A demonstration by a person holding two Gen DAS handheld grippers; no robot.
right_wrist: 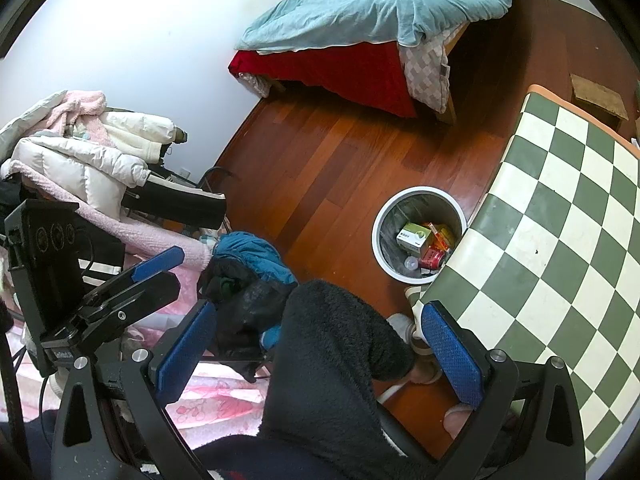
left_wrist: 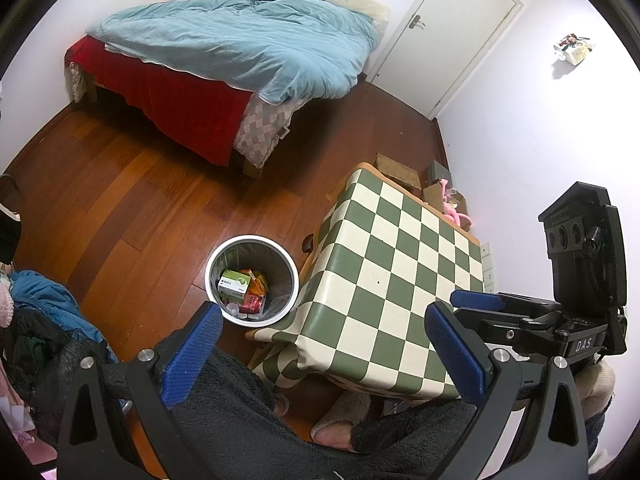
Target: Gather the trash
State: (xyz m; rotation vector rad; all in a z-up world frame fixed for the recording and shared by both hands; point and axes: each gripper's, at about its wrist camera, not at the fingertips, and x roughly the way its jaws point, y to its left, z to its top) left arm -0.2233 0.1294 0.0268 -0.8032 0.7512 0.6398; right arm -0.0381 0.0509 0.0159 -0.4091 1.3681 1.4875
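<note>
A white round trash bin (left_wrist: 294,276) stands on the wood floor beside the table; it holds a green-white box (left_wrist: 233,283), an orange packet, a red can and a clear bottle. It also shows in the right wrist view (right_wrist: 378,240). The table with a green-and-cream checkered cloth (left_wrist: 404,280) carries nothing. My left gripper (left_wrist: 320,348) is open and empty, held high over the table's near corner and the person's dark fleece knee. My right gripper (right_wrist: 320,352) is open and empty above that knee; it also shows in the left wrist view (left_wrist: 476,300) at the right.
A bed with a blue duvet (left_wrist: 240,44) fills the far side. A closed white door (left_wrist: 452,28) is at the back right. Cardboard boxes (left_wrist: 398,170) lie behind the table. A pile of clothes (right_wrist: 92,160) sits on the left.
</note>
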